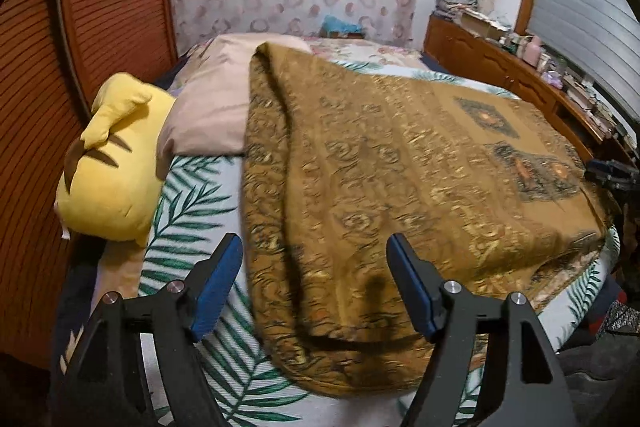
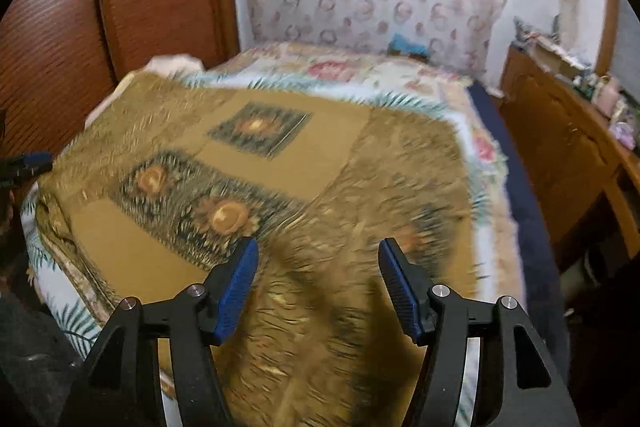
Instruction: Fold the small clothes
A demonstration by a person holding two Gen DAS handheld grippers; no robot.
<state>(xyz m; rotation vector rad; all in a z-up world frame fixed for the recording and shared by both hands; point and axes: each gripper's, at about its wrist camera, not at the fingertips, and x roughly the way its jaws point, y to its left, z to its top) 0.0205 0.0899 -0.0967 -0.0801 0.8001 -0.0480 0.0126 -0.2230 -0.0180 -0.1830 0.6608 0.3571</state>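
Note:
A golden-brown patterned cloth [image 1: 400,167] lies spread over the bed, its left side folded over into a thick edge. In the right wrist view the same cloth [image 2: 280,163] shows dark squares with orange flowers. My left gripper [image 1: 315,241] hovers open above the cloth's near left corner, with nothing between its blue pads [image 1: 218,287]. My right gripper [image 2: 319,243] is open over the near right part of the cloth, and its pads [image 2: 236,291] are also bare. The picture in the right wrist view is blurred. Each gripper shows at the edge of the other's view.
A yellow plush cushion [image 1: 112,167] and a pink pillow [image 1: 212,107] lie at the bed's left. The sheet [image 1: 192,219] has green leaf prints. A wooden cabinet [image 1: 520,67] crowded with small items runs along the right, and a reddish wooden panel [image 1: 100,7] stands at the left.

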